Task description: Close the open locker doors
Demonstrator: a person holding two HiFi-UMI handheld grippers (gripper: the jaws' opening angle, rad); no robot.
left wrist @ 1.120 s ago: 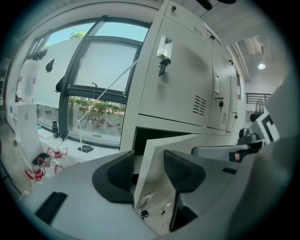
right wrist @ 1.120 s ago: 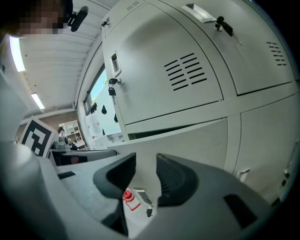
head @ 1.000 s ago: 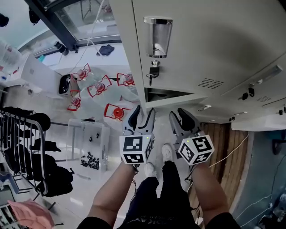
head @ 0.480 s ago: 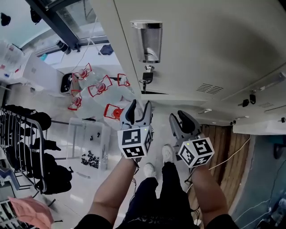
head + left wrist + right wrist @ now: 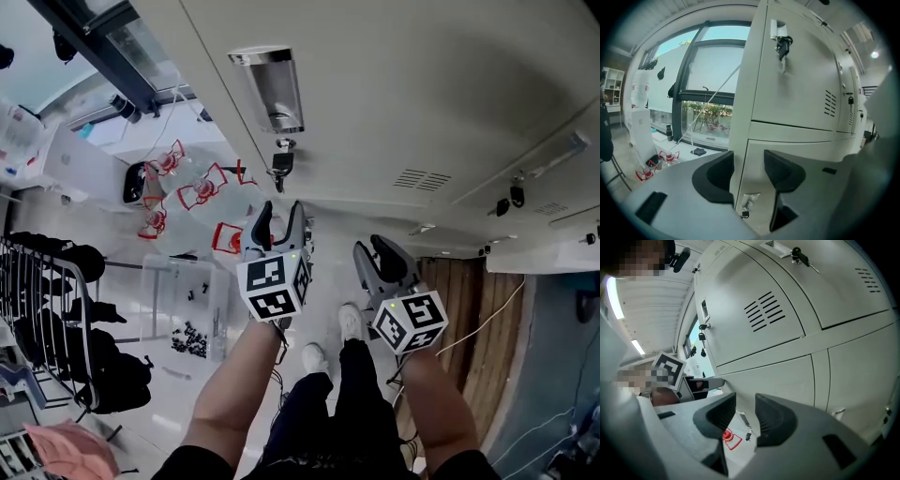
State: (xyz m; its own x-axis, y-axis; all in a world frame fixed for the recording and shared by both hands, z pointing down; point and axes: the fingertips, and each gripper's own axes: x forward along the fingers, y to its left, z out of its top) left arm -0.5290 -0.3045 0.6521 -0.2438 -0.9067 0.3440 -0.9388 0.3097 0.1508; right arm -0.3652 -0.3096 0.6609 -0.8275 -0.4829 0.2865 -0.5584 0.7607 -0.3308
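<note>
A bank of cream lockers (image 5: 422,103) fills the top of the head view. One door carries a chrome handle (image 5: 267,89) with a key (image 5: 279,161) below it, and I see no dark gap along its edge. My left gripper (image 5: 278,214) is open and empty just below that key. In the left gripper view the locker's corner edge (image 5: 740,140) runs between the open left gripper (image 5: 749,161). My right gripper (image 5: 373,247) is open and empty, short of the lower doors. In the right gripper view the right gripper (image 5: 745,404) faces vented doors (image 5: 764,310).
Large water bottles with red handles (image 5: 202,187) lie on the floor at the left beside a clear bin (image 5: 187,309) and a rack of dark clothes (image 5: 56,309). The person's legs and white shoes (image 5: 352,319) stand below the grippers. A cable crosses wooden flooring (image 5: 469,300) at the right.
The dark gap below the door with the chrome handle has narrowed and gone from view. My left gripper has moved up and left towards the key. The right gripper has barely shifted.
</note>
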